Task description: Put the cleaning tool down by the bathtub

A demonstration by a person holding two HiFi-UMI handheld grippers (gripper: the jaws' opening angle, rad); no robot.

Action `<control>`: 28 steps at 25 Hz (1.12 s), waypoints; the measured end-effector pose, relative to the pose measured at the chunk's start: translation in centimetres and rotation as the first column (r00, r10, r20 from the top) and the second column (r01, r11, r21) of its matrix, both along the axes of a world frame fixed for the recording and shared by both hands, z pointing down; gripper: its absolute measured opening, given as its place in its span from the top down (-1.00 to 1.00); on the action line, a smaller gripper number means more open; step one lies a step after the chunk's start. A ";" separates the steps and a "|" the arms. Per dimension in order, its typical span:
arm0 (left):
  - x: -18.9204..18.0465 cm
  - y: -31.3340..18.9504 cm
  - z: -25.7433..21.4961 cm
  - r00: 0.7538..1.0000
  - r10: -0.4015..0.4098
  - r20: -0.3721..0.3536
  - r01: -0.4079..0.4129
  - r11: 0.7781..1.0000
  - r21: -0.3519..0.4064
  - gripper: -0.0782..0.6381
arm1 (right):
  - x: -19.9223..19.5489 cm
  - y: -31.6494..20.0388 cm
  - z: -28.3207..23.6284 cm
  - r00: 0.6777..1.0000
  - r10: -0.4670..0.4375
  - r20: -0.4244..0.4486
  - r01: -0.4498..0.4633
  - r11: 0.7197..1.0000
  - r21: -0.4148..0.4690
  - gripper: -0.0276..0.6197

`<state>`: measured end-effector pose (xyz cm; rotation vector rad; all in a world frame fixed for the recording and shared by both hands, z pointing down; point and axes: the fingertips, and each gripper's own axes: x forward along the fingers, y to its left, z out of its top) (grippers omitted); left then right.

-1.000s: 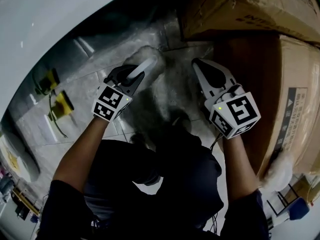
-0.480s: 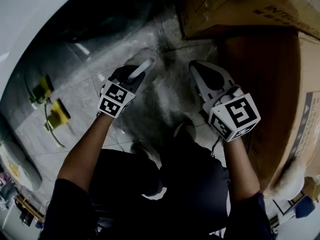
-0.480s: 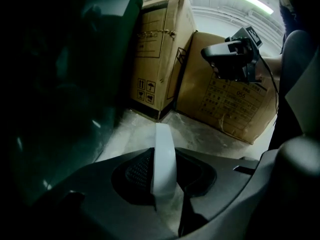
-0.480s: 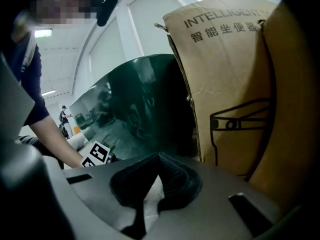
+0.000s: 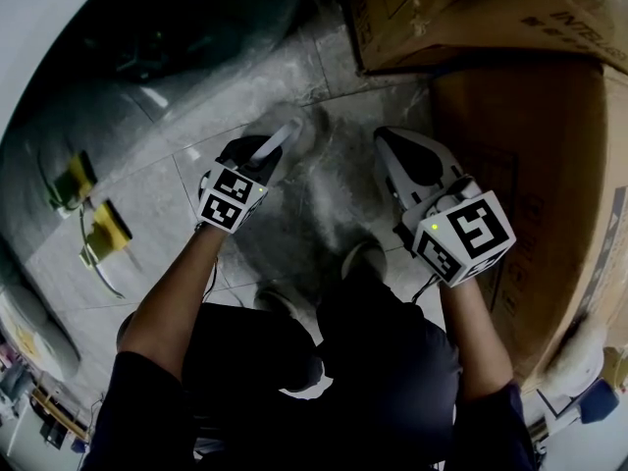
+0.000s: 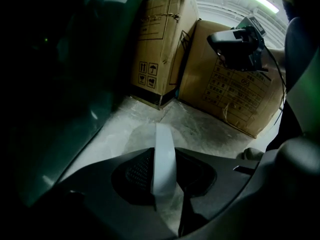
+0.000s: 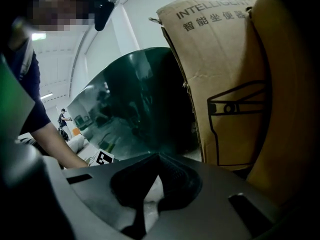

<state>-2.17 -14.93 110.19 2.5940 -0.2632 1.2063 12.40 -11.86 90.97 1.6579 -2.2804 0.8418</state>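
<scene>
The cleaning tool has a flat white handle point(image 5: 279, 137) point(image 6: 163, 159) and a fuzzy pale head point(image 5: 294, 121) that is blurred against the floor. My left gripper point(image 5: 265, 145) point(image 6: 162, 151) is shut on that handle, which runs forward between the two jaws. The bathtub's dark green glossy side point(image 5: 147, 47) point(image 6: 85, 59) point(image 7: 135, 104) rises just left of and beyond the tool. My right gripper point(image 5: 391, 137) point(image 7: 159, 155) hangs to the right of the tool, apart from it. Its jaws meet at the tips with nothing between them.
Large cardboard boxes point(image 5: 549, 135) point(image 6: 235, 89) point(image 7: 220, 79) stand close on the right and ahead. Two yellow items point(image 5: 106, 226) lie on the tiled floor point(image 5: 177, 204) to the left. The person's shoe point(image 5: 365, 258) is under the grippers.
The left gripper and the tool have shifted slightly to the right and toward the bathtub's side. The right gripper has hardly moved. The grip is unchanged.
</scene>
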 end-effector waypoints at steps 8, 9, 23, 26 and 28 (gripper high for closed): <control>-1.8 0.6 2.2 0.999 -0.024 0.042 0.026 0.999 -0.044 0.48 | -0.9 -0.5 0.7 1.000 -0.015 0.000 0.015 1.000 -0.010 0.90; -2.0 0.6 2.3 0.999 -0.025 0.044 0.027 0.998 -0.048 0.48 | -1.1 -0.5 0.7 1.000 -0.020 -0.001 0.020 1.000 -0.011 0.90; -1.8 0.9 1.4 0.999 -0.008 0.040 0.009 1.000 -0.016 0.36 | -1.8 -0.6 0.9 0.999 -0.037 -0.001 0.037 0.999 -0.014 0.90; -1.7 0.7 0.7 1.000 -0.010 0.028 0.010 1.000 -0.003 0.31 | -2.1 -0.7 1.0 0.999 -0.044 0.000 0.044 0.999 -0.013 0.90; -1.6 0.5 0.0 1.000 -0.010 0.018 0.010 1.000 0.007 0.28 | -2.1 -0.8 0.9 0.999 -0.045 0.003 0.045 0.999 -0.009 0.90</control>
